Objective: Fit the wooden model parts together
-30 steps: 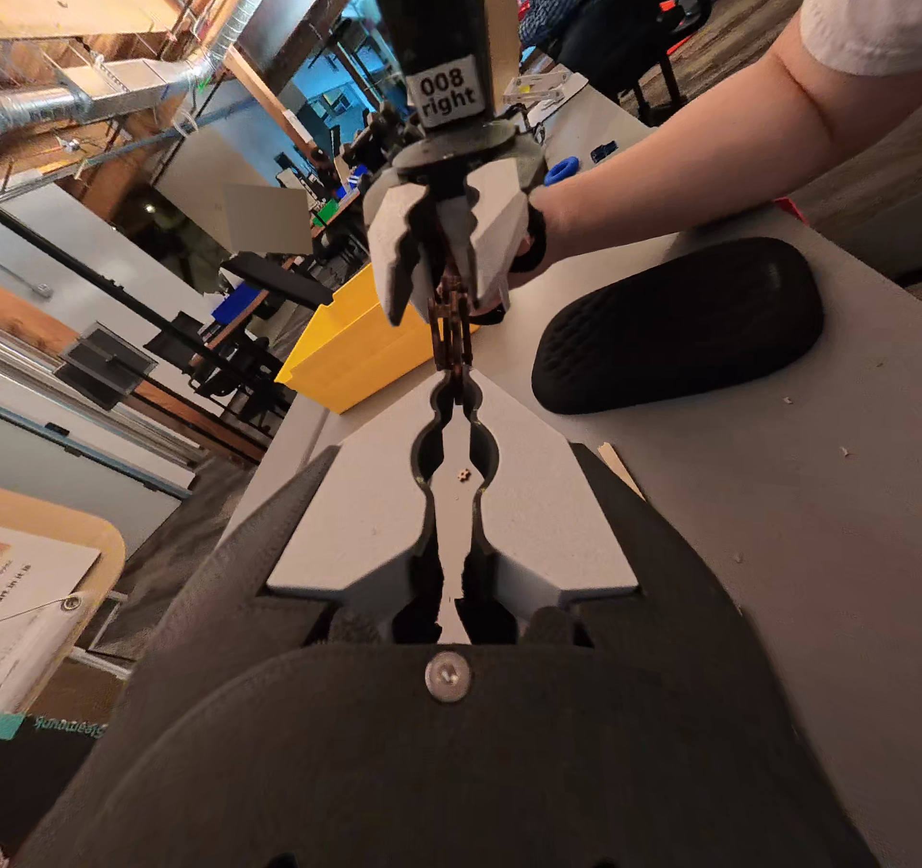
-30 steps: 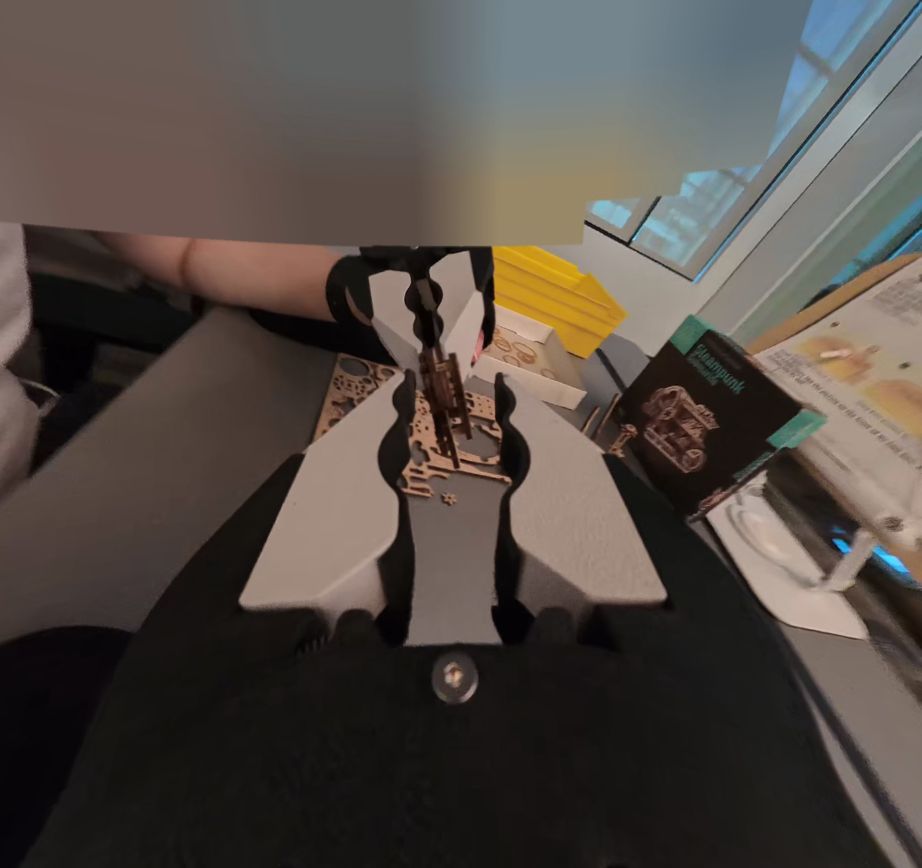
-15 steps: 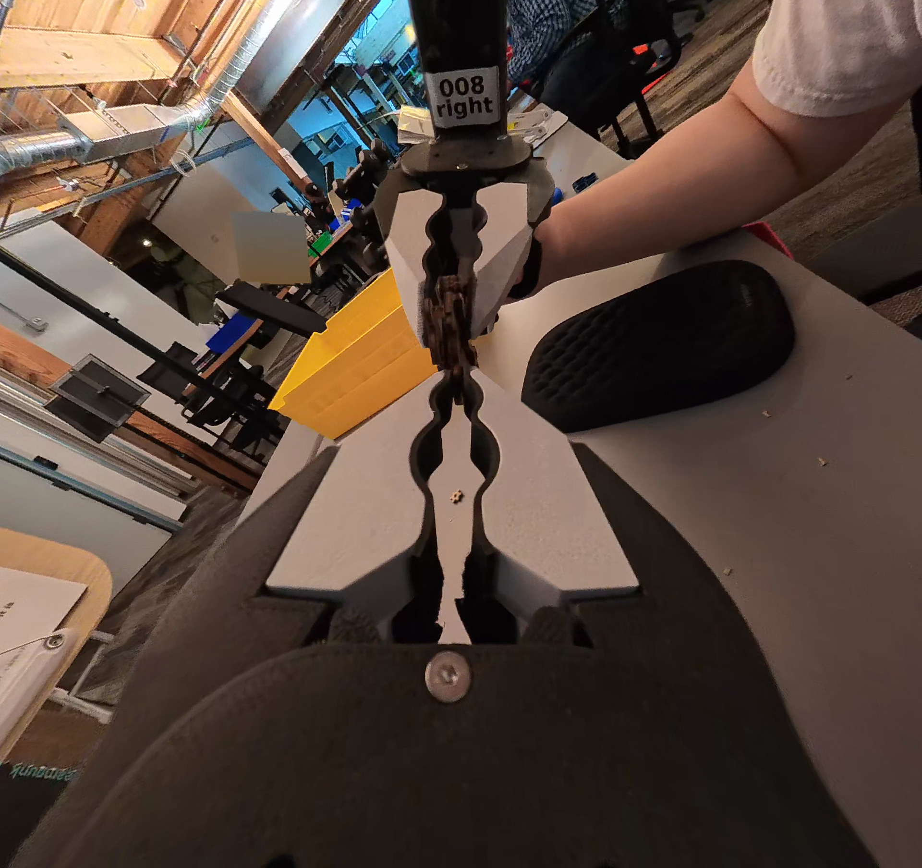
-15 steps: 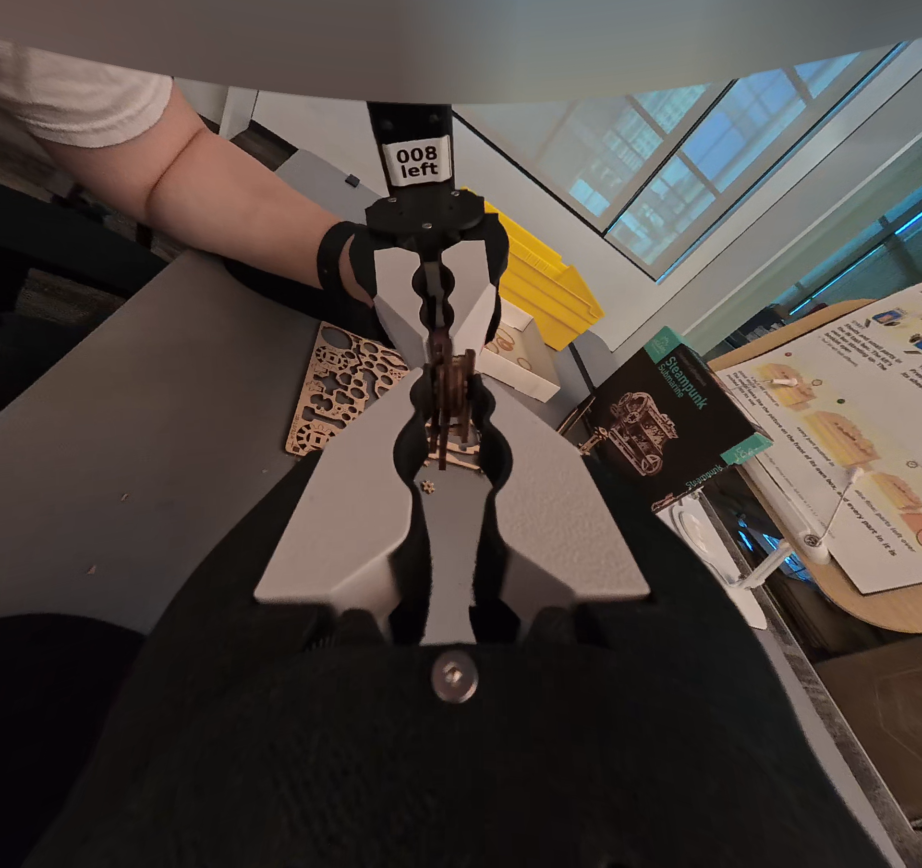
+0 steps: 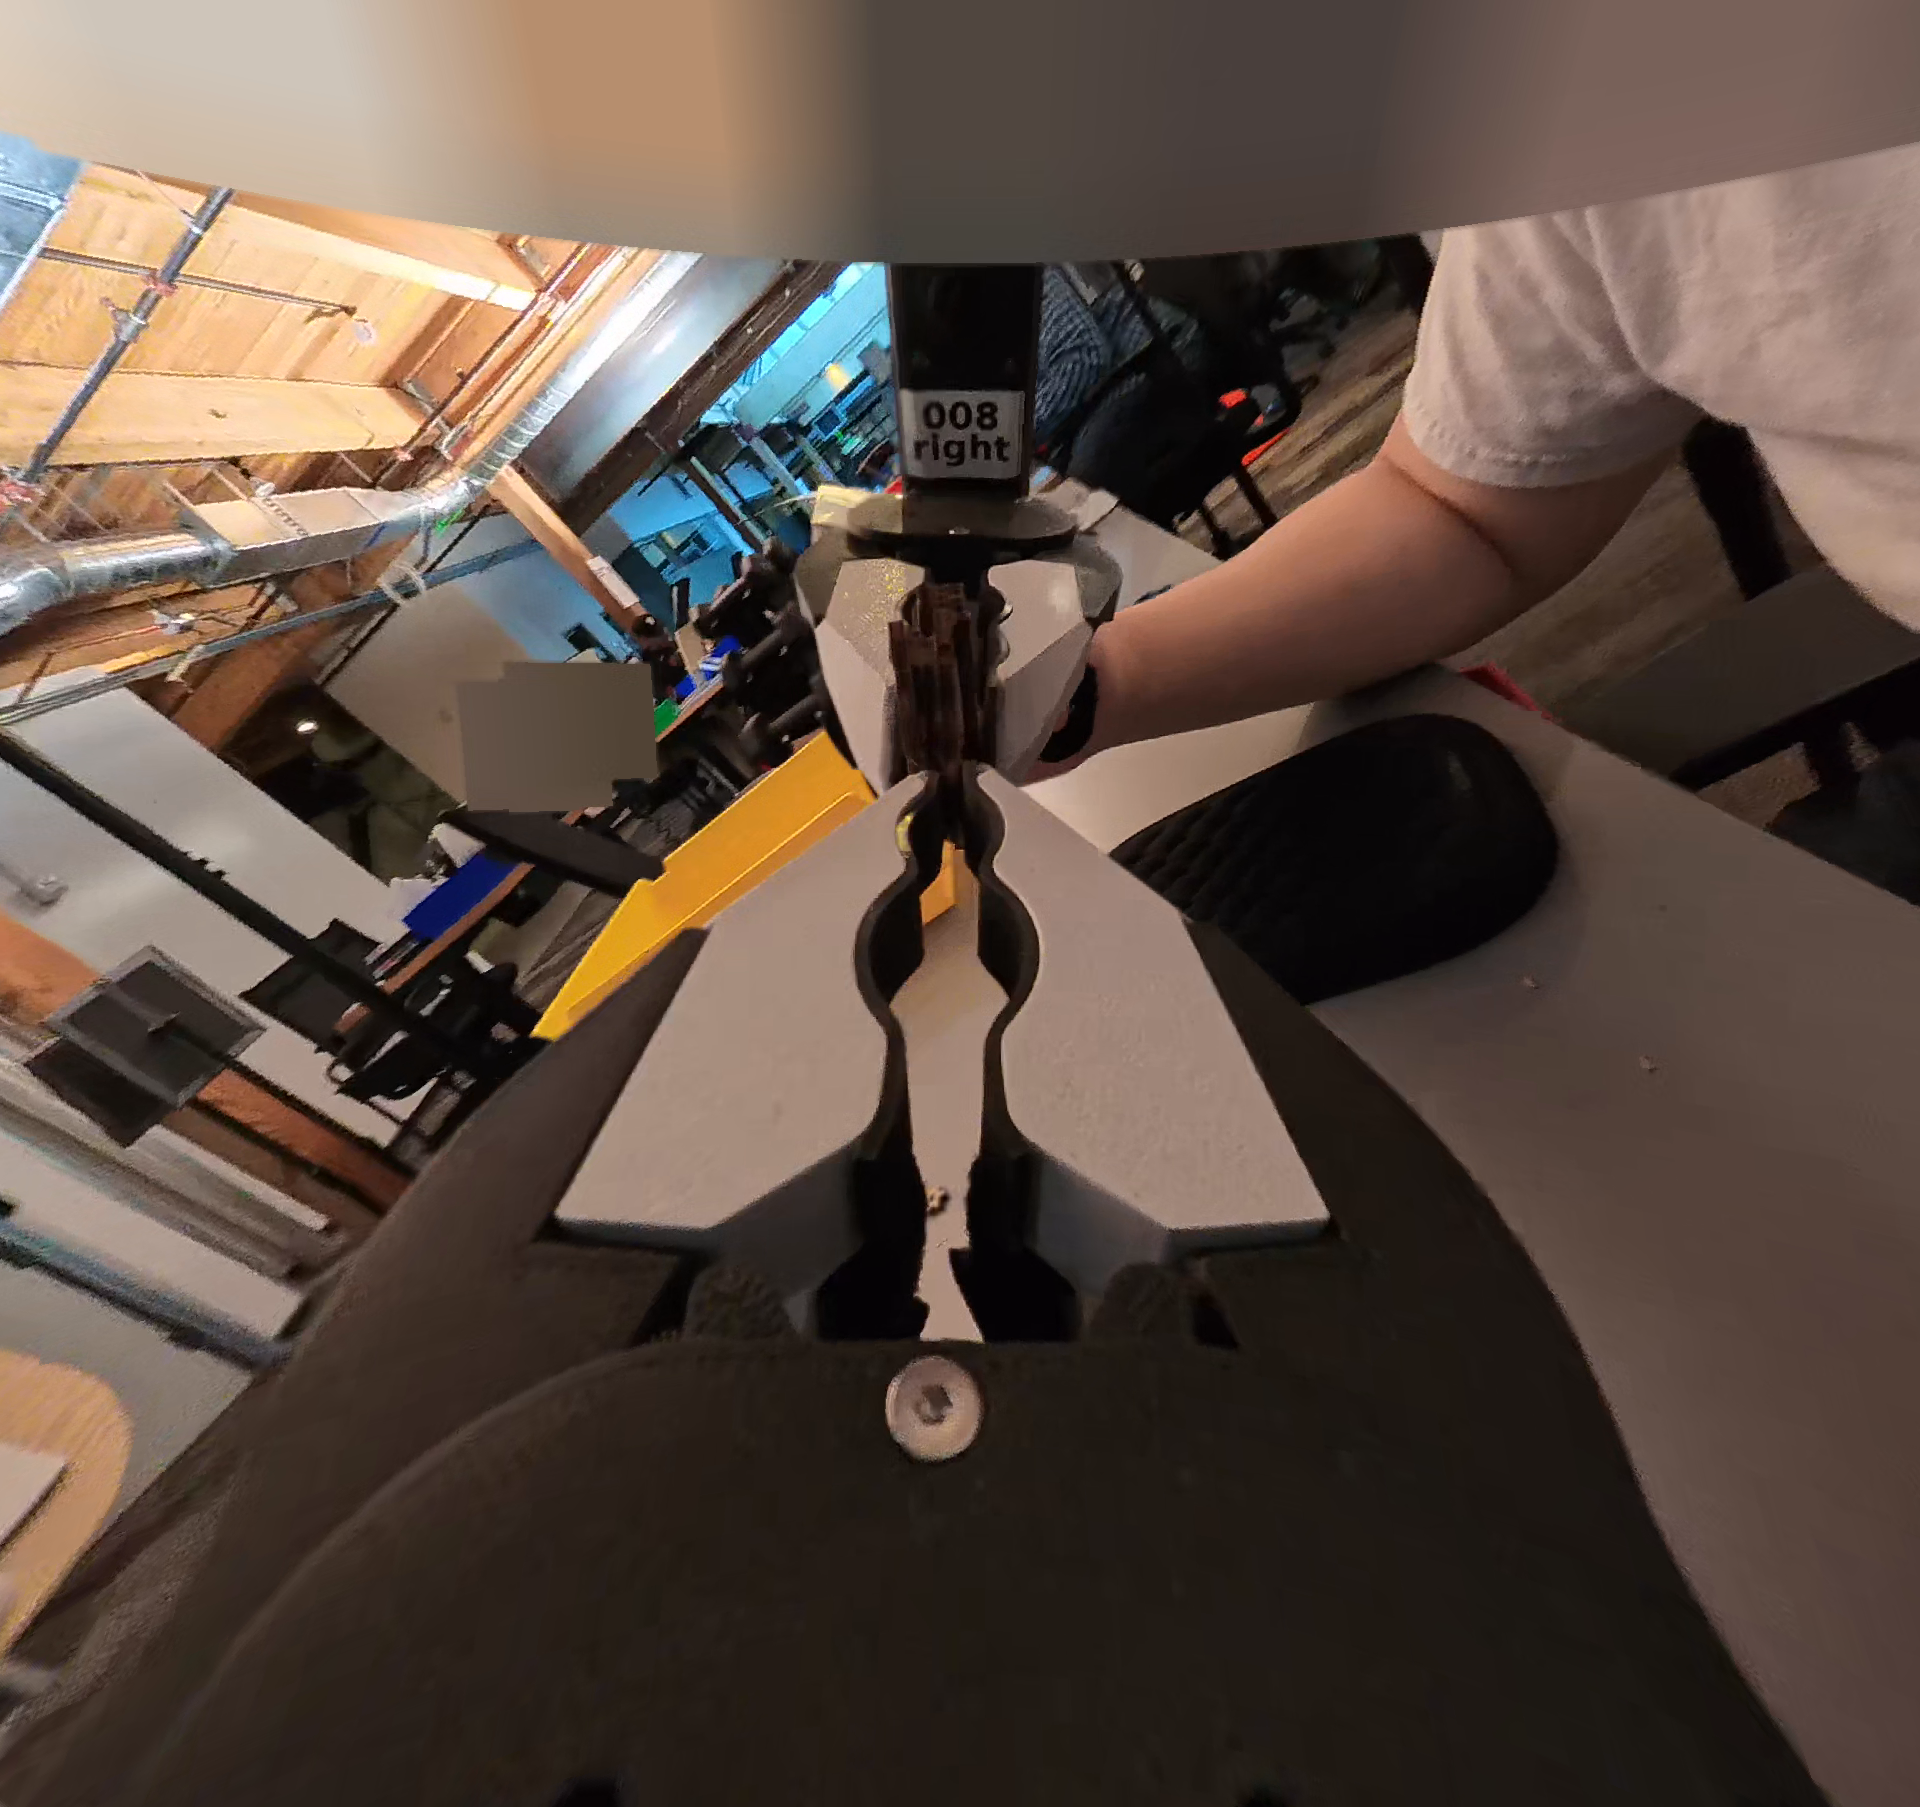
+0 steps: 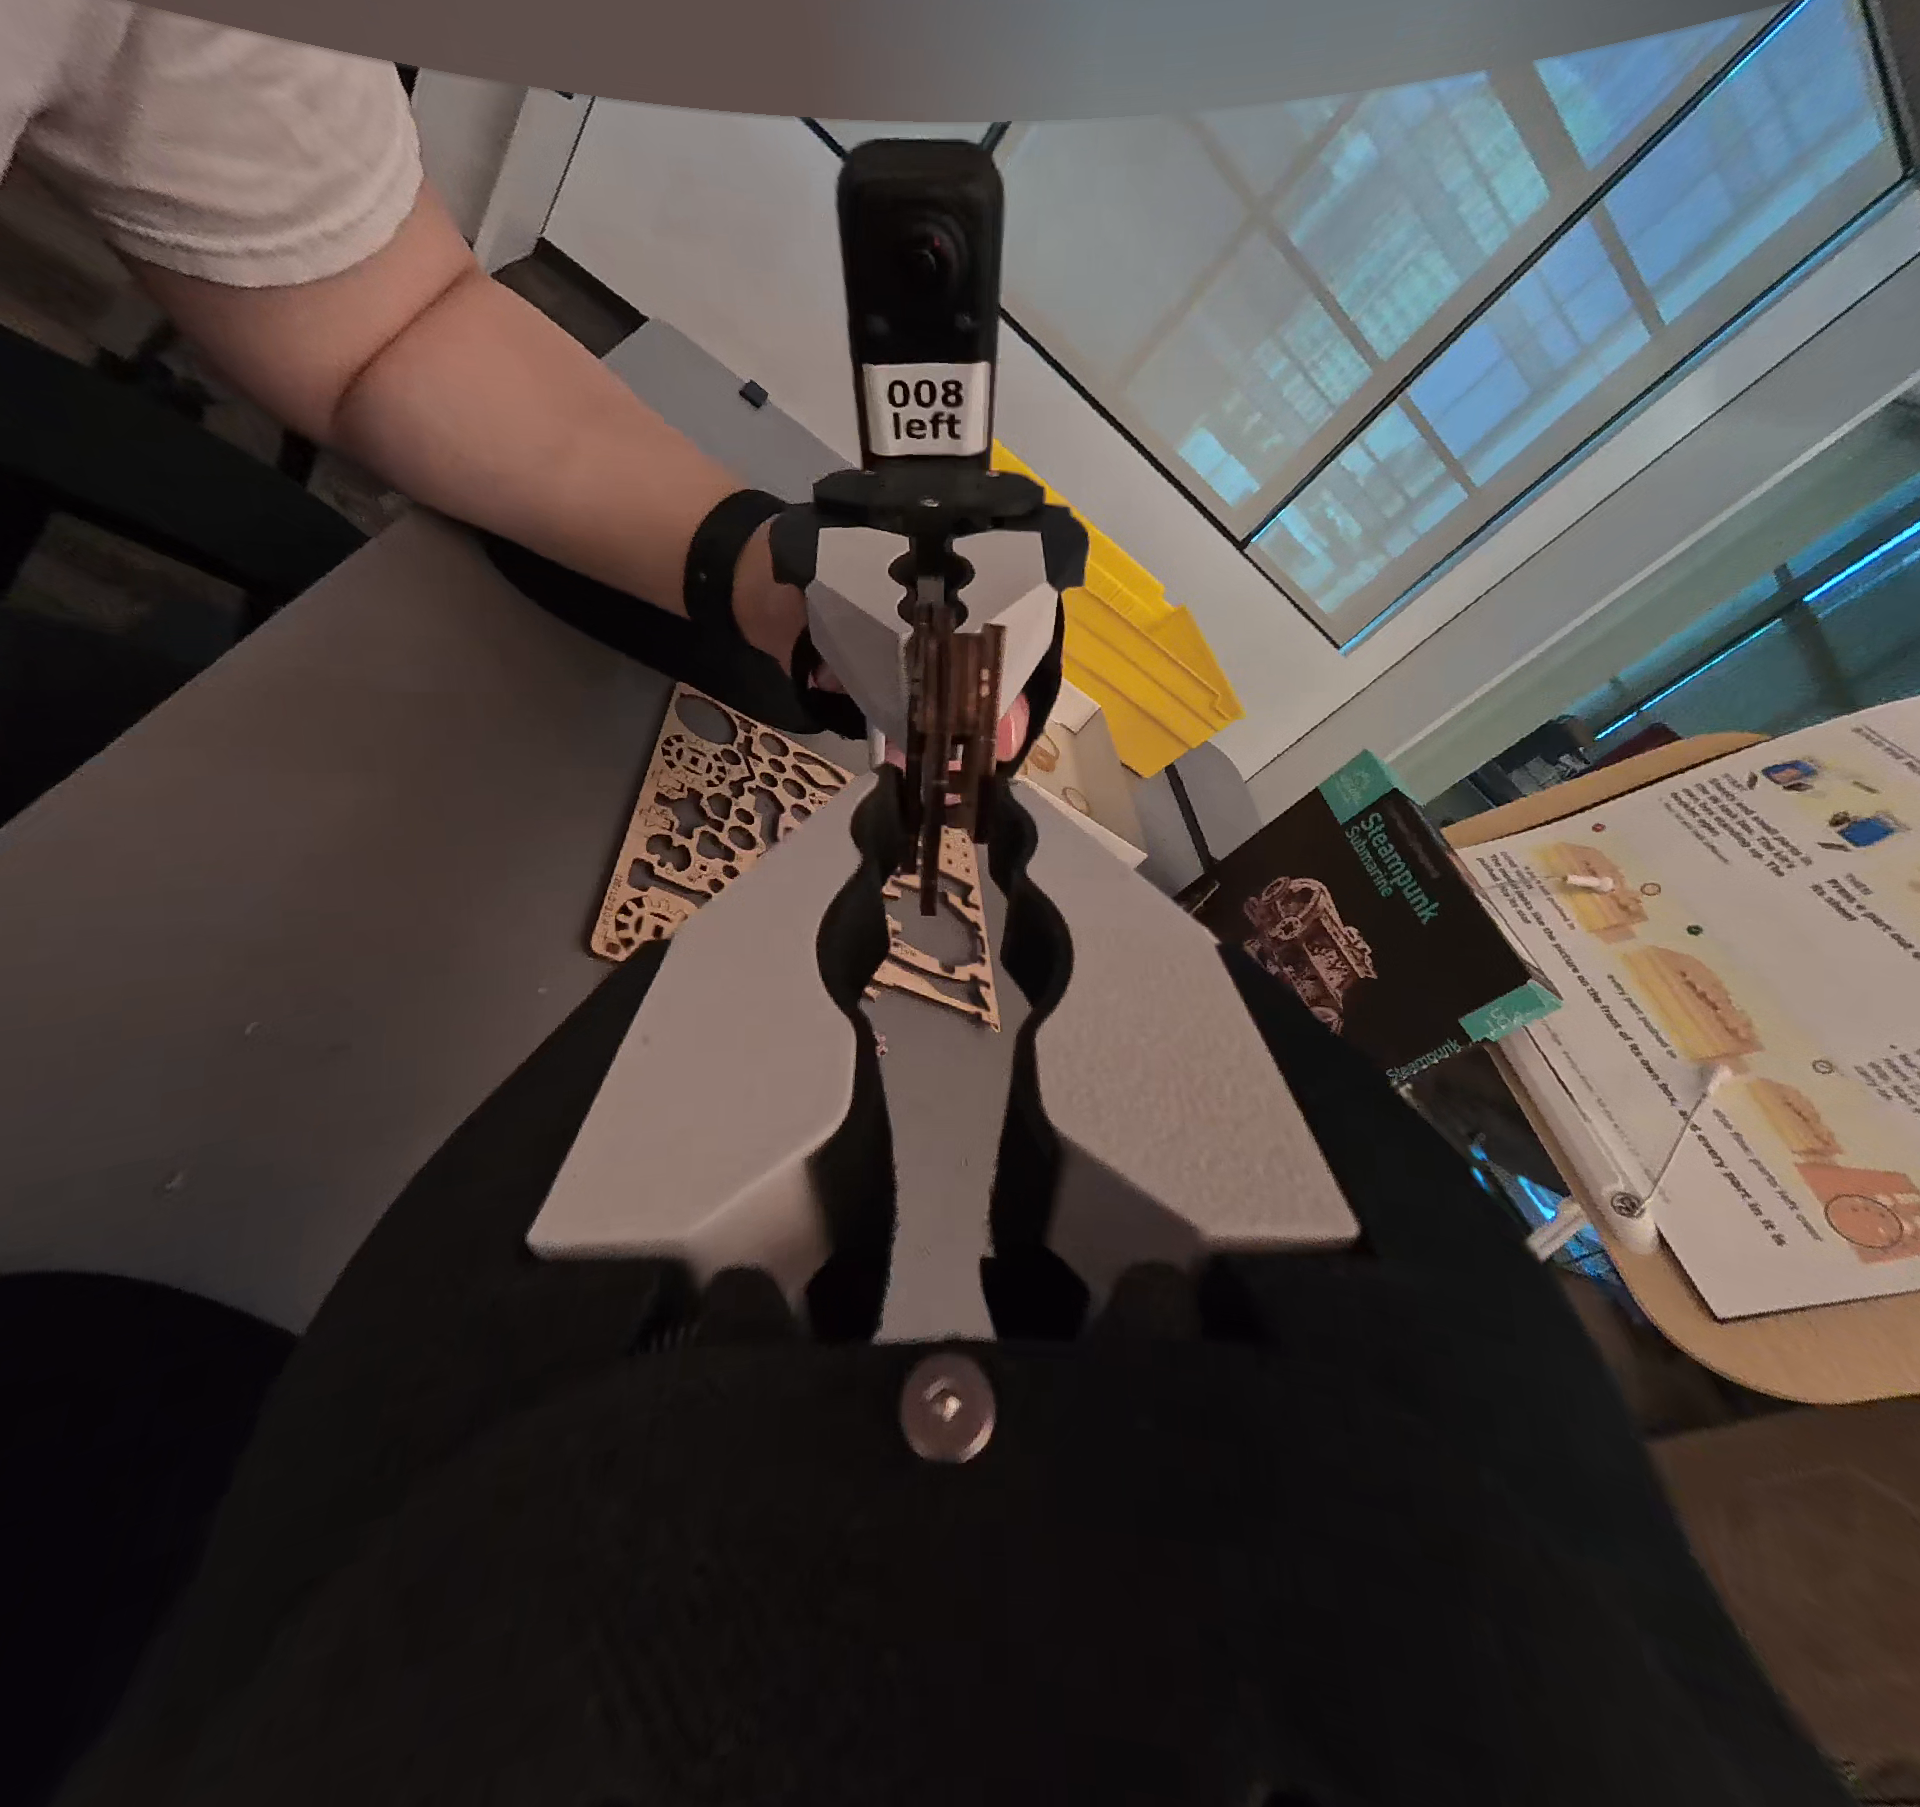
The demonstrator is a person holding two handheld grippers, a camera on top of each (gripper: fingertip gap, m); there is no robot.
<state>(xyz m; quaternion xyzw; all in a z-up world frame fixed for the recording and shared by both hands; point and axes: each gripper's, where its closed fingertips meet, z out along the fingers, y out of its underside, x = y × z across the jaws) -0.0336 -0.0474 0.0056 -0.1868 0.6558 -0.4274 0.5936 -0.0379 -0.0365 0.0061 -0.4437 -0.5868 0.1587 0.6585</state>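
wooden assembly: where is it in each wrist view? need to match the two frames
Left wrist view: wooden assembly upper centre, between the far right gripper's jaws, just past the left gripper.
Right wrist view: upper centre, between both grippers' tips.
Shared landmark: yellow bin.

A dark brown wooden model assembly [image 6: 943, 718] of stacked, slotted flat pieces is being held upright in mid-air, raised above the table.

Dim indoor light, fisheye-bent edges, blurred band across the top.
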